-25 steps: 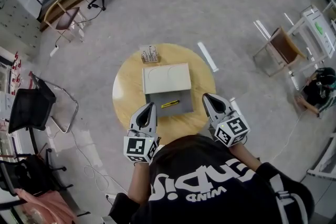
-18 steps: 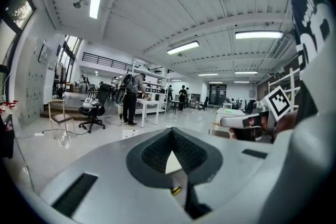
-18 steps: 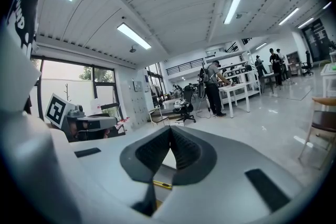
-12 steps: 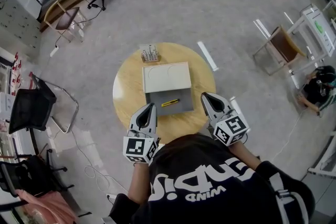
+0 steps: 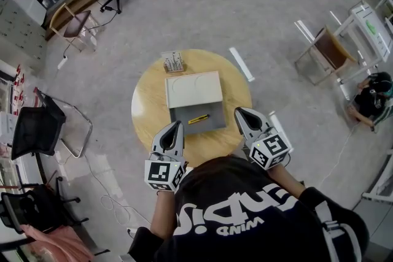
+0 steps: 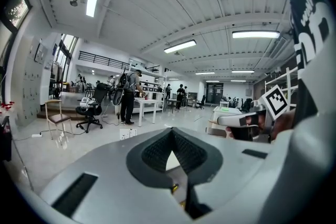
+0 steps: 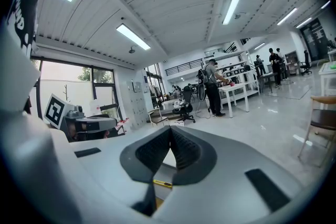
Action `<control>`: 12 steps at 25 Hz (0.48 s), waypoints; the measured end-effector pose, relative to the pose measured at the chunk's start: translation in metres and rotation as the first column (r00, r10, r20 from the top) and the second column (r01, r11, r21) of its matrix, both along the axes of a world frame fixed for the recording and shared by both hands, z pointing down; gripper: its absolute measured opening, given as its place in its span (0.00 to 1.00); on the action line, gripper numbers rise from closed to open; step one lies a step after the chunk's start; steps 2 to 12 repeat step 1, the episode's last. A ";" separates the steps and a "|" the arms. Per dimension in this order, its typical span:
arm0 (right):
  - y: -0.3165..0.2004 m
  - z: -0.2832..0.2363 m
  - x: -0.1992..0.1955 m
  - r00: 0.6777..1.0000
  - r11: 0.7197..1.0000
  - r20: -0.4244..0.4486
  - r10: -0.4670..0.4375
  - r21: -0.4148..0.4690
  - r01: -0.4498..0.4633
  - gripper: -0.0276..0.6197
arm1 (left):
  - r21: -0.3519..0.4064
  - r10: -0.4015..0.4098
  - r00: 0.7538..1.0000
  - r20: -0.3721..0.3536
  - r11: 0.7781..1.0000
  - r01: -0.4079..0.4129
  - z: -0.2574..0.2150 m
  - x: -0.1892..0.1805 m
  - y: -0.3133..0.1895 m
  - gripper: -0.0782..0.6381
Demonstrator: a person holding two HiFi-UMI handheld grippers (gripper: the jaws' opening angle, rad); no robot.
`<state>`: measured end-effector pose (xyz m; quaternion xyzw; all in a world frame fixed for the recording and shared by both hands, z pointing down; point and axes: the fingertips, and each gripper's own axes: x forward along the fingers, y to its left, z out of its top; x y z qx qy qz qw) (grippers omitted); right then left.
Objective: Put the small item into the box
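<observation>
At the far left of the head view a black chair point(image 5: 37, 129) stands on the floor, well clear of the round wooden table point(image 5: 147, 104) in front of you.

Your left gripper point(image 5: 177, 124) hovers over the near-left edge of that table, pointing away from you. In its own view the jaws are clenched, tips meeting at the top point(image 6: 171, 130) with only a small triangular gap below them and nothing caught in it. Through that gap you look down on a speck of yellow point(image 6: 175, 187).

That yellow is the small item point(image 5: 198, 120). It lies slantwise on the grey floor of the open box point(image 5: 215, 115), which sits at the middle of the table. It is just ahead of your left gripper and a little to its right, apart from the tips. The box's white lid point(image 5: 194, 90) lies open on the far side, and beyond it a small rack point(image 5: 174, 62) stands at the table's far edge.

Your right gripper point(image 5: 238, 111) hovers beside the box's near-right corner, so the item rests between the two grippers and slightly ahead of both. Its jaws are pressed together too, tips touching point(image 7: 170, 129) and gripping nothing; below them the same yellow item point(image 7: 163, 183) shows in the box. Further right, a wooden chair point(image 5: 328, 55) stands on the floor.
</observation>
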<state>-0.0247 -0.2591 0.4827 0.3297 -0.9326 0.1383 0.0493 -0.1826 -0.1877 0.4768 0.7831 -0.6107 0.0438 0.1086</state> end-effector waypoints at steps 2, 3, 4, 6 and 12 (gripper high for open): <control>0.001 0.000 -0.002 1.000 1.000 0.001 0.000 0.000 0.000 0.05 | -0.001 0.001 1.000 0.001 1.000 -0.001 0.000 -0.001 0.001 0.12; 0.001 0.000 -0.002 1.000 1.000 0.001 0.000 0.000 0.000 0.05 | -0.001 0.001 1.000 0.001 1.000 -0.001 0.000 -0.001 0.001 0.12; 0.001 0.000 -0.002 1.000 1.000 0.001 0.000 0.000 0.000 0.05 | -0.001 0.001 1.000 0.001 1.000 -0.001 0.000 -0.001 0.001 0.12; 0.001 0.000 -0.002 1.000 1.000 0.001 0.000 0.000 0.000 0.05 | -0.001 0.001 1.000 0.001 1.000 -0.001 0.000 -0.001 0.001 0.12; 0.001 0.000 -0.002 1.000 1.000 0.001 0.000 0.000 0.000 0.05 | -0.001 0.001 1.000 0.001 1.000 -0.001 0.000 -0.001 0.001 0.12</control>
